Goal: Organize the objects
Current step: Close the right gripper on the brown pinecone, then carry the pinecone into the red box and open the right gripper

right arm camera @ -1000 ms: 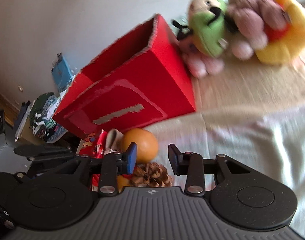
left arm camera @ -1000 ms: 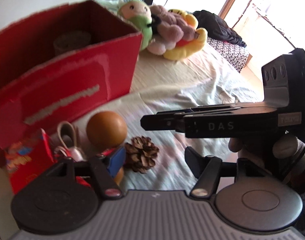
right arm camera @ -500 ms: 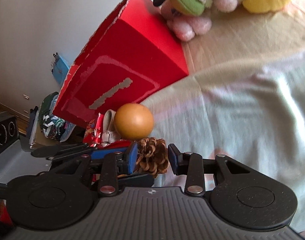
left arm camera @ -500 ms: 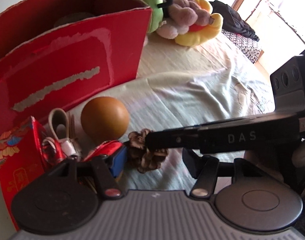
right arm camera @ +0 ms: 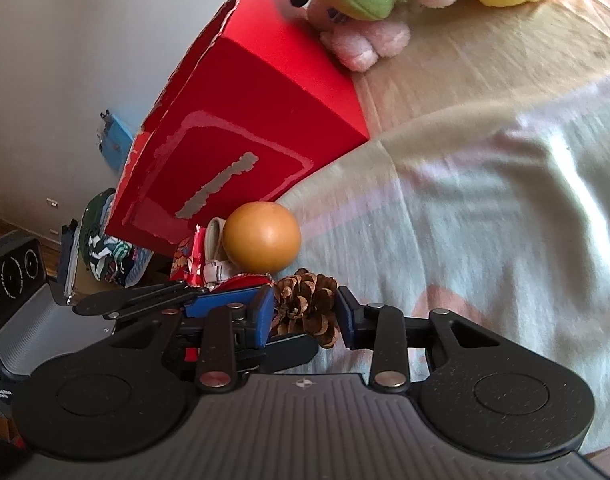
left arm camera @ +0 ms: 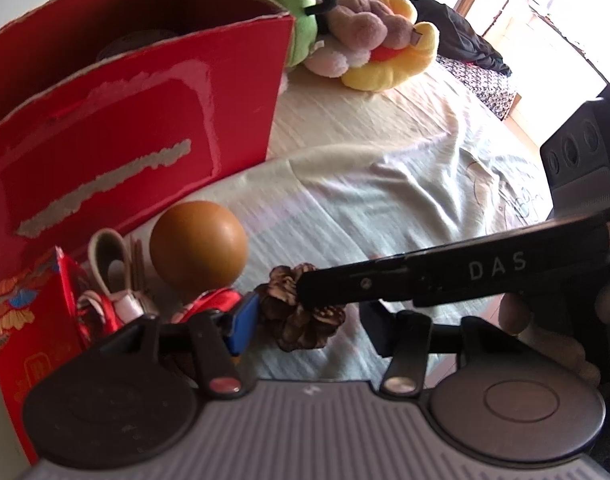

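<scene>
A brown pine cone (right arm camera: 305, 304) lies on the pale bedsheet, in front of an orange ball (right arm camera: 261, 240). My right gripper (right arm camera: 305, 314) is open, with its blue pads on either side of the cone, close to its scales. In the left wrist view one right finger (left arm camera: 385, 284) reaches in from the right and covers part of the pine cone (left arm camera: 297, 320). My left gripper (left arm camera: 311, 322) is open and wide, and the cone sits just ahead between its fingers. Behind stands the open red box (left arm camera: 125, 120), with the ball (left arm camera: 199, 244) in front of it.
A small red patterned packet (left arm camera: 29, 320), a beige loop (left arm camera: 109, 256) and a red item (left arm camera: 213, 300) crowd the left of the ball. Plush toys (left arm camera: 345, 20) lie behind the box. Dark clothes (left arm camera: 461, 44) sit at the far right. The sheet (right arm camera: 485, 220) stretches right.
Both grippers have come closer to the pile. The right gripper's fingers moved forward until they flank the pine cone, and their gap has stayed the same.
</scene>
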### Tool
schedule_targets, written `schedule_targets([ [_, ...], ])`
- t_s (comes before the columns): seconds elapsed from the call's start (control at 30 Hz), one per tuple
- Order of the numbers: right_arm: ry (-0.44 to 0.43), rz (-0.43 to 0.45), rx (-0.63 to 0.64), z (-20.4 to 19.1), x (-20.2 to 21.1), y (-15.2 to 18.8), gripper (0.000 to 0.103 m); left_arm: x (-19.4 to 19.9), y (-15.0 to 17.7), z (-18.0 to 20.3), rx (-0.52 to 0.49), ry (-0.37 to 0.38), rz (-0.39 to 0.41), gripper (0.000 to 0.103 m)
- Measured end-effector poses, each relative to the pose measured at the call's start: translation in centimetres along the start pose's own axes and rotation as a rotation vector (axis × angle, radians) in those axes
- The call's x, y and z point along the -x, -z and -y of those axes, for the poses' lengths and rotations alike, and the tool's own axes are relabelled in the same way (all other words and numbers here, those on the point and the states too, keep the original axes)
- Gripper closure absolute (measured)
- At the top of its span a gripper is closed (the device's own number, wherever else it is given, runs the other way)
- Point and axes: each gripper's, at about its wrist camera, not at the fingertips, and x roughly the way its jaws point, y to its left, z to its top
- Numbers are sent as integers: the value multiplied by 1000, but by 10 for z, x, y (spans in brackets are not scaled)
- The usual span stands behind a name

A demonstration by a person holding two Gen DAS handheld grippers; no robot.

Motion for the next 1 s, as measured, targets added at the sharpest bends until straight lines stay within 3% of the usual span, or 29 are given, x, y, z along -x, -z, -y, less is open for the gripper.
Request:
schedule_targets([
  [0.33,10,77,25,-21,23,-12,67,28,-18,1,-53,27,90,50],
  [0.7,0,223,152,-77,55,-51,67,90,-53,-11,-72,59,294,50],
  [1.0,48,281,329,-116,36,-92,67,100,-84,-46,-1,54,392,50],
])
